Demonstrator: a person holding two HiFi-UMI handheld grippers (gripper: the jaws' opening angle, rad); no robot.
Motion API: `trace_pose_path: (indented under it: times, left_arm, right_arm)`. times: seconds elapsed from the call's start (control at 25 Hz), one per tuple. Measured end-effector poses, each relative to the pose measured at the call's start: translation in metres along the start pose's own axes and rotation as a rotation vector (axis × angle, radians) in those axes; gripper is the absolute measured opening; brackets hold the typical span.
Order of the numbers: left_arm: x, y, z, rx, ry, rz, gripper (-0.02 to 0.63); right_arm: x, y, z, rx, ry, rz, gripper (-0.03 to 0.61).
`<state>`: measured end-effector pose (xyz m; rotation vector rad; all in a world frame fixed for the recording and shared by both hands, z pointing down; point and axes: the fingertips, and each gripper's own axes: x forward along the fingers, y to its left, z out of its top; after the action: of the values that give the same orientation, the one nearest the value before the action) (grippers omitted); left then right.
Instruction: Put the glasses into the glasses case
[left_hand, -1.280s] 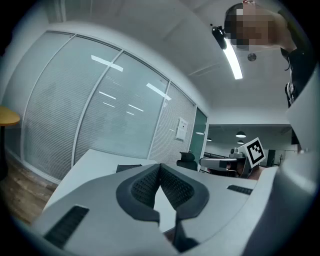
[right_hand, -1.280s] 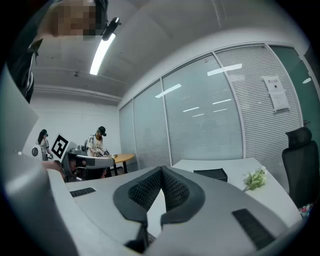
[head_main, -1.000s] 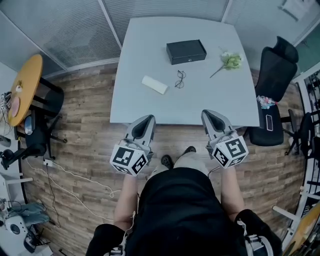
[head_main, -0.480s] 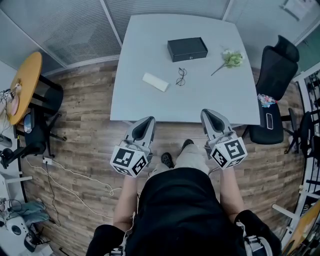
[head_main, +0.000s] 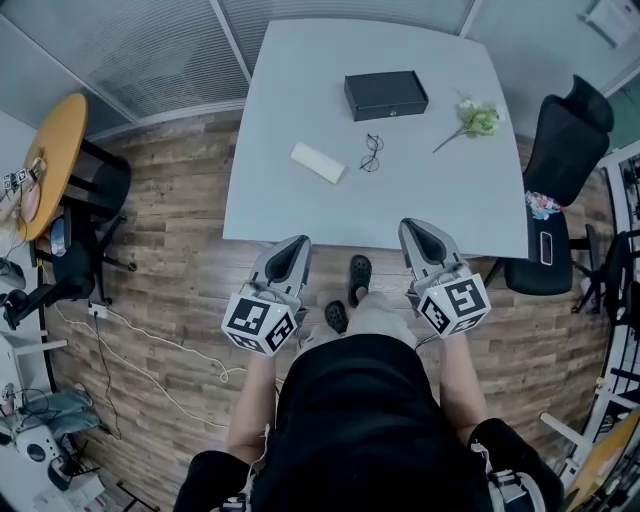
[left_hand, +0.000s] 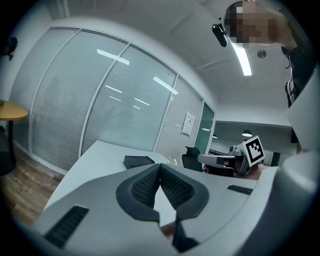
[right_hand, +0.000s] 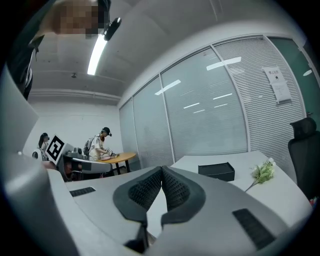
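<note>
Left gripper and right gripper: jaws together, empty. Glasses (too small for detail) lie near the glasses case.

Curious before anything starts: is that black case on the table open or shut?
Shut: the black case shows a flat, unbroken lid, and the glasses lie outside it.

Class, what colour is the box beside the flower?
The box is black; the head view shows it best.

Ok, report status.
Left gripper and right gripper shut, empty, short of table. Glasses untouched, black case closed beyond them. Nothing in the way.
</note>
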<state>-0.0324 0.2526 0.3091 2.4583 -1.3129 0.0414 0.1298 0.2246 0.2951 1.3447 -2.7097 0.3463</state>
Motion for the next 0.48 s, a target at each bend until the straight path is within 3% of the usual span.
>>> trace_pose_path:
  times: [0.48]
  left_arm:
    - [0.057,0.043,0.024,-0.032,0.003,0.063,0.023]
  right_arm:
    - [0.073,-0.042,0.014,-0.012,0.030,0.065,0.017]
